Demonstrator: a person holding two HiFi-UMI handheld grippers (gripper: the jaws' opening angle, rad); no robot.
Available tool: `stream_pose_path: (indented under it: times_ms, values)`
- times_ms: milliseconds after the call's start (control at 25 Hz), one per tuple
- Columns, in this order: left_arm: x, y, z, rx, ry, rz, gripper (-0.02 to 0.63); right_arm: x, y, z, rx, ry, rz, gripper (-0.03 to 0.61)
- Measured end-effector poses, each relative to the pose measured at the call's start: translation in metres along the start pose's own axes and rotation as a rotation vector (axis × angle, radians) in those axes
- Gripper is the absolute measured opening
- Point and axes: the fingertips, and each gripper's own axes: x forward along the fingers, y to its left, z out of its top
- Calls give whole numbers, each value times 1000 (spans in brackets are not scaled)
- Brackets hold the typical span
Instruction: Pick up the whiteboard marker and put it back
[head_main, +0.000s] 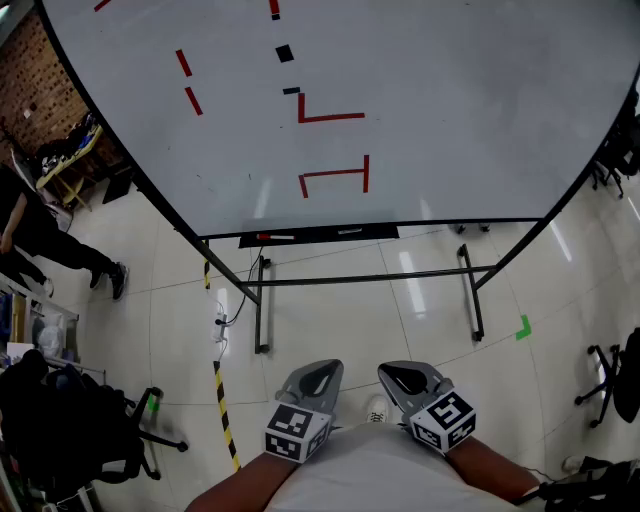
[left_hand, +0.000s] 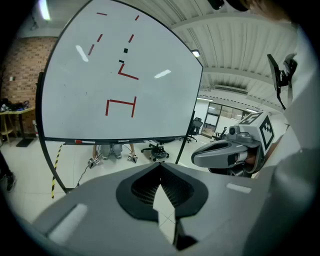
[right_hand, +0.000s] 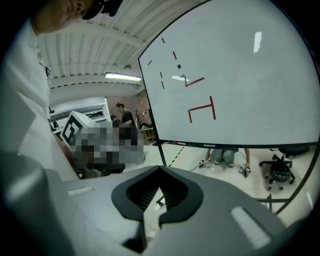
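Both grippers are tucked against the person (head_main: 372, 478), and the left gripper (head_main: 320, 372) and right gripper (head_main: 398, 372) each have jaws pressed together on nothing (only floor (head_main: 400, 300) shows through). Well ahead, the whiteboard marker (head_main: 275, 237) lies flat in the tray (head_main: 330, 234) along the lower edge of the whiteboard (head_main: 430, 130), untouched.

The left gripper (head_main: 320, 372) and right gripper (head_main: 402, 372) are grey plastic with black ribbed linings. Each carries a white cube (head_main: 296, 432) with black square markers. The person wears a white top (head_main: 370, 478).
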Motion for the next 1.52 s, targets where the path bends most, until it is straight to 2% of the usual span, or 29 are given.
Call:
stream_pose_path:
  times_ms: [480,840,1200,1520]
  values:
    - [25,-42,-1,-4,-10,67,15,-36,-33,-9,-20,-7,70,2]
    - [28,-33,-2,-10,16,104,15,-24,-39,-10,-9,2,119,2]
    - [56,16,22,-13,14,46,15,22,-66,12,-4,25,66,2]
    - [88,99,74,-9,-8,-22,15,99,-94,56,-2,56,3,2]
